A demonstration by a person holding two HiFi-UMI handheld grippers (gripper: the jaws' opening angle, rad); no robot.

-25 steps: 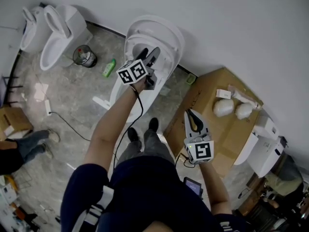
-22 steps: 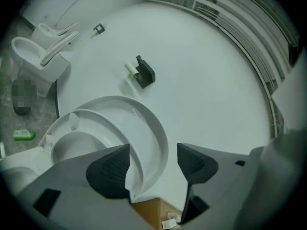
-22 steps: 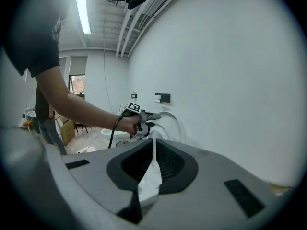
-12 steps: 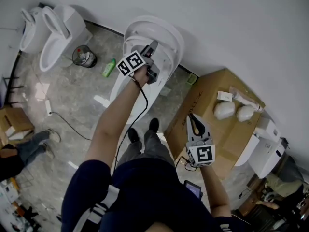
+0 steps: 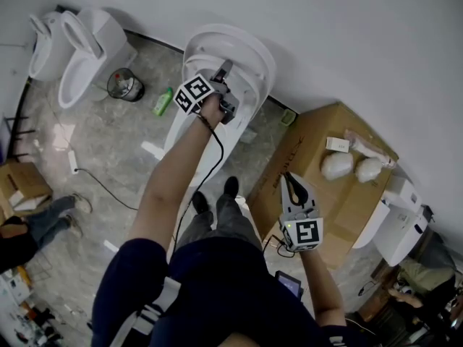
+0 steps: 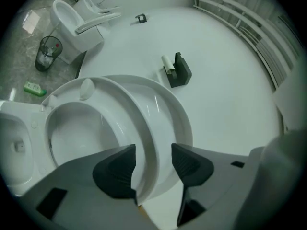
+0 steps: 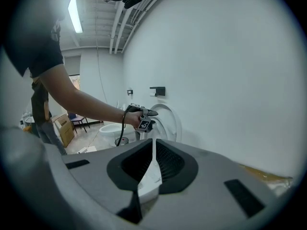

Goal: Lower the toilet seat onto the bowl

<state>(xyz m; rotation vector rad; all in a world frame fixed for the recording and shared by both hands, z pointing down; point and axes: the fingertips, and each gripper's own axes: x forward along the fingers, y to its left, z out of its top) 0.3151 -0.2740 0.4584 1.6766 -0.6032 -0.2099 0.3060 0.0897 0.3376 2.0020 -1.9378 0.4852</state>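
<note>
**Q:** Head view: where is the seat, and which gripper is nearer?

**A:** The seat (image 5: 194, 56) stands raised at the upper centre of the frame. It leans back on the lid (image 5: 257, 56), which rests against the wall. The bowl (image 5: 235, 132) lies below it. The left gripper (image 5: 224, 78) is at the seat's rim. The right gripper (image 5: 289, 176) hangs at lower right over a carton (image 5: 325, 129), well apart from the toilet.

**Q:** Left gripper view: what is the jaw state?

**A:** The jaws stand parted, one on each side of the rim, and have just been closing. The seat (image 6: 120, 109) passes between them at the lower centre, with the lid's edge (image 6: 180, 123) just behind it. The left pad (image 6: 115, 169) sits at the seat's inner face. I see no firm clamp yet.

**Q:** Which way does the seat lie for the coming move?

**A:** The ring's long axis runs from the jaws up and left to the hinge end. The bowl (image 6: 19, 143) is at the left edge. My judgement is that the seat must swing leftward in this view, away from the wall.

**Q:** Right gripper view?

**A:** The jaws are pressed together and hold nothing. The toilet is small at mid-frame, beyond them.
</note>
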